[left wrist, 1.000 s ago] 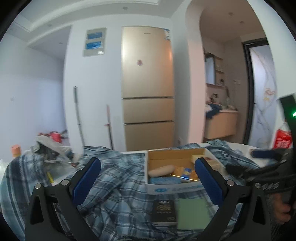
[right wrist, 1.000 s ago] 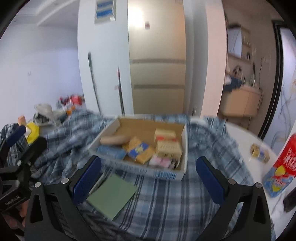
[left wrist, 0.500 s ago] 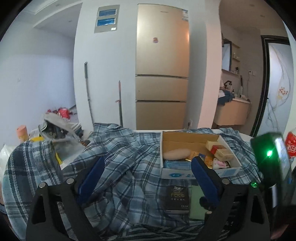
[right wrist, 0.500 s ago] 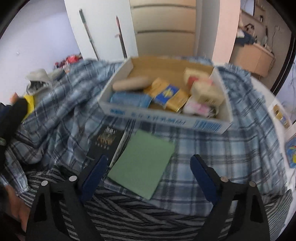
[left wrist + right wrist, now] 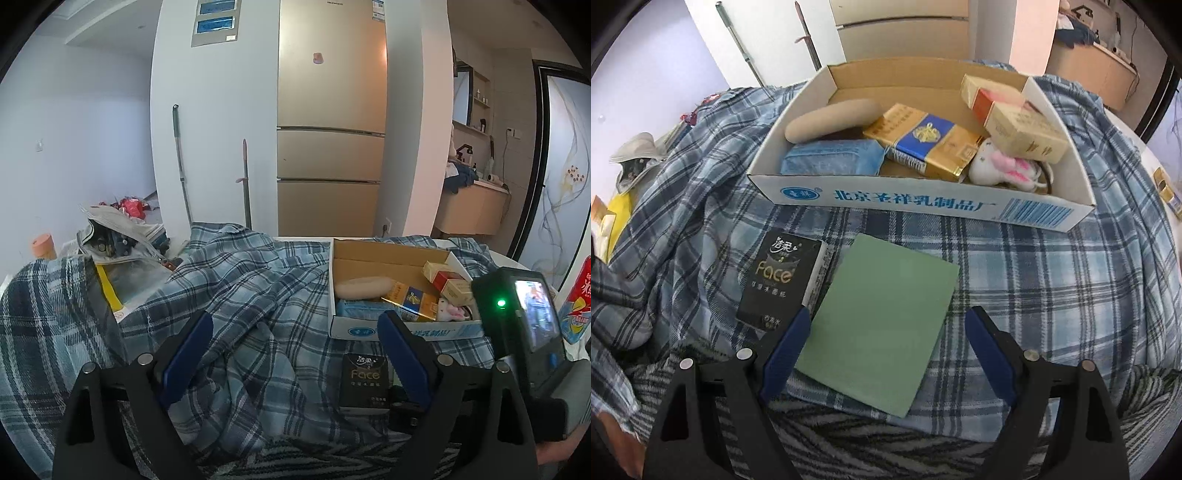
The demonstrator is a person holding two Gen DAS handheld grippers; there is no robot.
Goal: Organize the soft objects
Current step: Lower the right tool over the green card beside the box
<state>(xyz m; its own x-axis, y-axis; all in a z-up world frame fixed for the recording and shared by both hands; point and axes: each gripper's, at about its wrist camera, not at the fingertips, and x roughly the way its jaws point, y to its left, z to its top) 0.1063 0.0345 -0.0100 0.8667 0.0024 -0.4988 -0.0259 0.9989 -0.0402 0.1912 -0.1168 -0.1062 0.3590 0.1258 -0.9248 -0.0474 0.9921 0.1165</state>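
Note:
A flat green pad [image 5: 886,295] lies on the plaid cloth [image 5: 1034,280], between the fingers of my right gripper [image 5: 888,314], which points down at it; the pads stand apart from its edges. To its left lies a black tissue pack [image 5: 781,280]. Behind both stands a cardboard box [image 5: 923,201] holding a beige oblong cushion [image 5: 833,120], a blue pack [image 5: 831,158], a white-and-pink plush toy [image 5: 1001,168] and cigarette packs [image 5: 923,140]. My left gripper [image 5: 293,321] hovers over crumpled plaid cloth [image 5: 240,295], its jaws closing with nothing between them.
A striped cloth [image 5: 886,443] covers the near edge. In the left wrist view, a grey bag of clutter [image 5: 118,236] sits far left and a red packet [image 5: 580,299] at the right edge. The right gripper's body [image 5: 524,325] stands beside the box. A fridge [image 5: 330,122] rises behind.
My right gripper has sunk and tipped down, so the green pad now lies between its fingers. Both pairs of jaws have narrowed slightly. The left gripper has tilted down a little.

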